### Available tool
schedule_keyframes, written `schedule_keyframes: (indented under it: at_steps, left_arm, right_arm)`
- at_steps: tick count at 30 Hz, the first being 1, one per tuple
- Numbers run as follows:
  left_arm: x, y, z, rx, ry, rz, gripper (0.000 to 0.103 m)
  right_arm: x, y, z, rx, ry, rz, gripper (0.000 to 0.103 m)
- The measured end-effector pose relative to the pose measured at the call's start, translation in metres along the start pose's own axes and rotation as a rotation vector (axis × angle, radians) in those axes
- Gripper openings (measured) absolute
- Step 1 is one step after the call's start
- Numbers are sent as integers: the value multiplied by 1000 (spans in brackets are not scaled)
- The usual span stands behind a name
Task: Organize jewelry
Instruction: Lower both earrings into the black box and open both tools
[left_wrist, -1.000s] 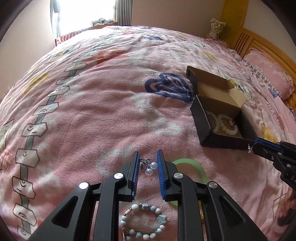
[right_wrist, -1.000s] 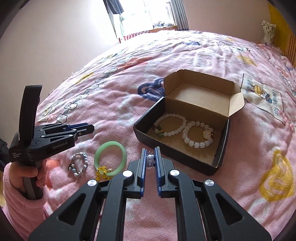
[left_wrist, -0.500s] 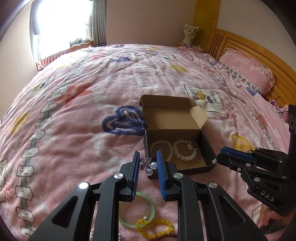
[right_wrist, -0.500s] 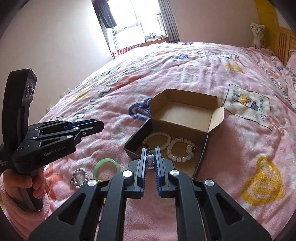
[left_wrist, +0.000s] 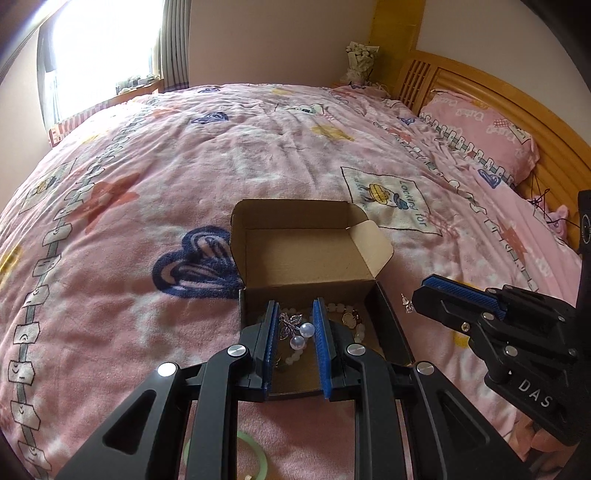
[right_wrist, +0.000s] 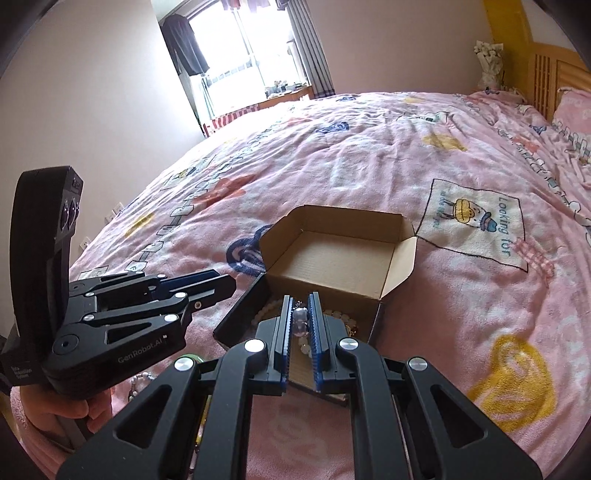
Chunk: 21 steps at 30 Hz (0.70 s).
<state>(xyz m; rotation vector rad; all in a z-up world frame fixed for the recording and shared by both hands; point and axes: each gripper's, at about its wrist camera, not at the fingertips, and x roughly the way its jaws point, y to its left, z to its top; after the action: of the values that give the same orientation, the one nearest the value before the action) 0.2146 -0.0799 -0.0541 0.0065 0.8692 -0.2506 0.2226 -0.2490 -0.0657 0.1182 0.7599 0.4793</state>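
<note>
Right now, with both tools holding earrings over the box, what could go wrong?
1. The left tool grips the pearl earring by its edge, so it might slip onto the blanket.
2. The right tool sits close beside it; they could bump.
3. Dropped earrings may tangle with the bead bracelets in the box.

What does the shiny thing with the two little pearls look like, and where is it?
On the pink blanket sits an open cardboard box. Just over its near edge, the left gripper pinches a small silver earring with two round pearls dangling. The pieces inside the box are whole white bead bracelets; this one is tiny and silvery.
</note>
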Motion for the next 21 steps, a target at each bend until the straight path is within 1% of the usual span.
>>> schedule_keyframes:
  at_steps: [4, 7, 10, 12, 13, 14, 21]
  left_arm:
    - [4, 4, 0, -11, 2, -21, 20]
    - [3, 5, 1, -13, -2, -13, 20]
    - [0, 6, 2, -28, -4, -19, 21]
    - [-3, 7, 2, -32, -5, -23, 31]
    - [-4, 7, 2, -32, -9, -18, 42]
    - [-6, 7, 2, -30, -20, -13, 45]
    - [-12, 9, 3, -34, -32, 0, 45]
  right_arm:
    - [4, -2, 1, 11, -3, -3, 10]
    - [5, -3, 0, 23, -1, 17, 10]
    - [3, -2, 0, 25, -7, 22, 13]
    - [2, -2, 0, 29, -10, 19, 13]
    - [0, -3, 0, 29, -13, 21, 13]
    - [-1, -3, 0, 31, -15, 24, 13]
    - [-11, -3, 2, 33, -35, 23, 13]
